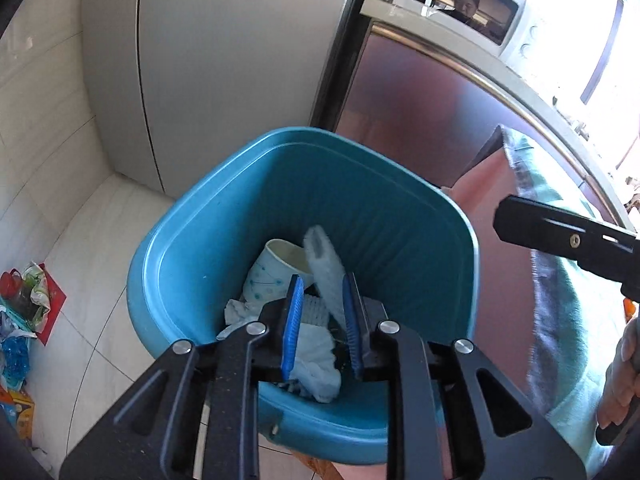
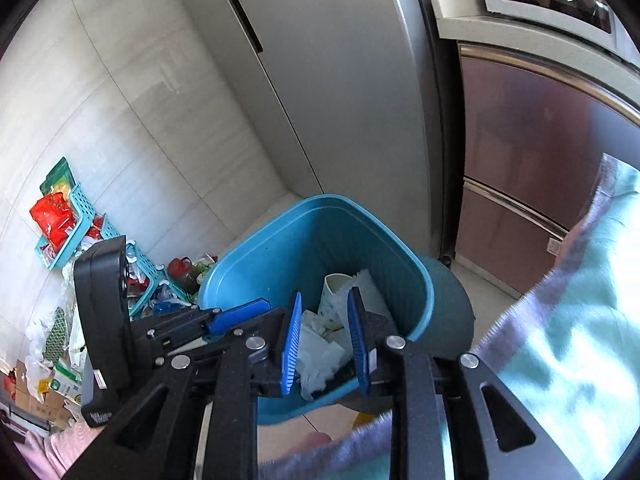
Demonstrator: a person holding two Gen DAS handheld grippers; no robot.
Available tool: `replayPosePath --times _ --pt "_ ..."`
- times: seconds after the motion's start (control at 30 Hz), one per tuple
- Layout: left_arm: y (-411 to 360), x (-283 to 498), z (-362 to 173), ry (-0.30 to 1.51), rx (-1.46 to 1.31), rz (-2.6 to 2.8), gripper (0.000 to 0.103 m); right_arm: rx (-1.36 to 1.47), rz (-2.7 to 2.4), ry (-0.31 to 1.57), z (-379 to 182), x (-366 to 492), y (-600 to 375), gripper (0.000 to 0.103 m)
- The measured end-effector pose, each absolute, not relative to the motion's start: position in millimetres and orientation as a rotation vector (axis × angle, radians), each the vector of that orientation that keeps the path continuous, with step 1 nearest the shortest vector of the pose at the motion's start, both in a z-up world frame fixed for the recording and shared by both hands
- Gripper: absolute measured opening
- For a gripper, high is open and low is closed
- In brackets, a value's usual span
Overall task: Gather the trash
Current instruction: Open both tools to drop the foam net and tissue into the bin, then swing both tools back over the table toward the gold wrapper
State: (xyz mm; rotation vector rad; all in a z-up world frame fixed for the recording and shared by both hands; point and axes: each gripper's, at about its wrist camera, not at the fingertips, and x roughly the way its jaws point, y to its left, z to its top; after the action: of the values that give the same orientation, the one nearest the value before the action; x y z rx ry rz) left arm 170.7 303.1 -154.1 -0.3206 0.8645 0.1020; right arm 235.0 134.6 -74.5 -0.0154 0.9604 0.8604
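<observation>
Both grippers hang over the mouth of a blue trash bin (image 1: 208, 216) that stands on the tiled floor beside a grey refrigerator (image 1: 224, 60). The left gripper (image 1: 322, 322) has its blue pads parted with nothing pressed between them; a white fluffy strip (image 1: 324, 264) appears between the tips, over a paper cup (image 1: 272, 276) and crumpled tissues (image 1: 316, 356) in the bin. The right gripper (image 2: 325, 338) is likewise released above the same contents, while more litter (image 2: 64, 216) lies by the wall.

light: daylight from right | glare: blown-out right edge | blur: towel (image 2: 580, 280) | distortion: fisheye edges
</observation>
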Motion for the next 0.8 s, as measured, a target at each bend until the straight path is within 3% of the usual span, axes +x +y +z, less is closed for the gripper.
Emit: replayPosePath --times 0.37,0.8 --pt "247.5 130.5 -89.9 0.691 -0.235 -0.052 0.042 0.028 0.811 0.811 -32.3 183.3 40.0 0.033" --pt "84.3 115.0 -60.0 0.654 -0.082 -0.475 0.046 0.166 0.429 0.731 -30.5 107.6 -145.6 0.038"
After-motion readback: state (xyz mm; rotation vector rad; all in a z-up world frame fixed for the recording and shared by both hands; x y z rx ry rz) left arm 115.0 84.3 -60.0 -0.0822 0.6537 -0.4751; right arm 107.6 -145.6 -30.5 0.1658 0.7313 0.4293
